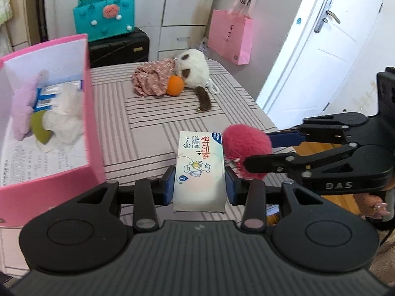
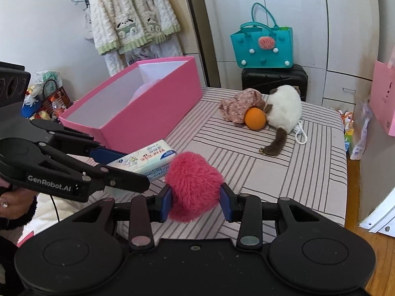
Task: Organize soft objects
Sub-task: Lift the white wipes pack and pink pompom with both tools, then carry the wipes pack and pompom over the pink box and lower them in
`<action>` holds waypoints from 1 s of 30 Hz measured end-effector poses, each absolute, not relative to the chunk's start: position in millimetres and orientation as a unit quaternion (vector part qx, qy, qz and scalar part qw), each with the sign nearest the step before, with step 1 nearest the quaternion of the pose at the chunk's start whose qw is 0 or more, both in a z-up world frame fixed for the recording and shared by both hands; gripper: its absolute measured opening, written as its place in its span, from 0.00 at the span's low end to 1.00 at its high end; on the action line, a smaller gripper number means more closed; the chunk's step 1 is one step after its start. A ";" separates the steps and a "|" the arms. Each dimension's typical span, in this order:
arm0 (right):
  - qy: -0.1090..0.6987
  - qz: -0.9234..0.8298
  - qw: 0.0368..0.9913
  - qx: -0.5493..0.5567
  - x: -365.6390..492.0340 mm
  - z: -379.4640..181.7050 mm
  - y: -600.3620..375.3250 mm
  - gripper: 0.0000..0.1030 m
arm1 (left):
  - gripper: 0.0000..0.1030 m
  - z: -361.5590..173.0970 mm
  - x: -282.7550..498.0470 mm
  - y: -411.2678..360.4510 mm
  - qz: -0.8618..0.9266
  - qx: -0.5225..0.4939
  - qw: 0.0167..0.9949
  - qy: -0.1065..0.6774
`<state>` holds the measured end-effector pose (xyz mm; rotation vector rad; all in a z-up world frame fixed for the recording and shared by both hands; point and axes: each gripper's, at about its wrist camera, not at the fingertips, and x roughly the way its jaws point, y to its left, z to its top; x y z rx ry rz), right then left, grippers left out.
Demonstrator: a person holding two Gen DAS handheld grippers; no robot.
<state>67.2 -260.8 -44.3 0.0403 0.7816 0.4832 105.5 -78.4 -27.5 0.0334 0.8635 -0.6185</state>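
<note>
The left hand-held gripper (image 1: 199,185) is clamped on a white pack of wet wipes (image 1: 200,170), its blue pads pressing both long sides, the pack lifted clear of the striped bed (image 1: 148,133). Just beside it the right hand-held gripper (image 2: 195,198) squeezes a fuzzy red pompom (image 2: 193,185) between its pads, also off the cover. To the left stands an open pink box (image 1: 91,113) on the bed, already holding a lilac plush (image 1: 23,108), a green piece (image 1: 40,128) and a cream fluffy thing (image 1: 65,113). Farther back on the bed lie a floral cloth (image 1: 153,76), an orange ball (image 1: 174,85) touching it, and a white plush cat (image 1: 195,70) with a brown tail. Behind, a teal bag (image 1: 105,14) sits on a black suitcase (image 1: 118,46)
</note>
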 end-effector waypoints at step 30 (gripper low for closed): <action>0.343 0.323 0.882 0.004 53.9 34.1 -178.1 0.45 | 0.38 40.3 83.8 61.7 -0.293 -0.027 0.874 0.386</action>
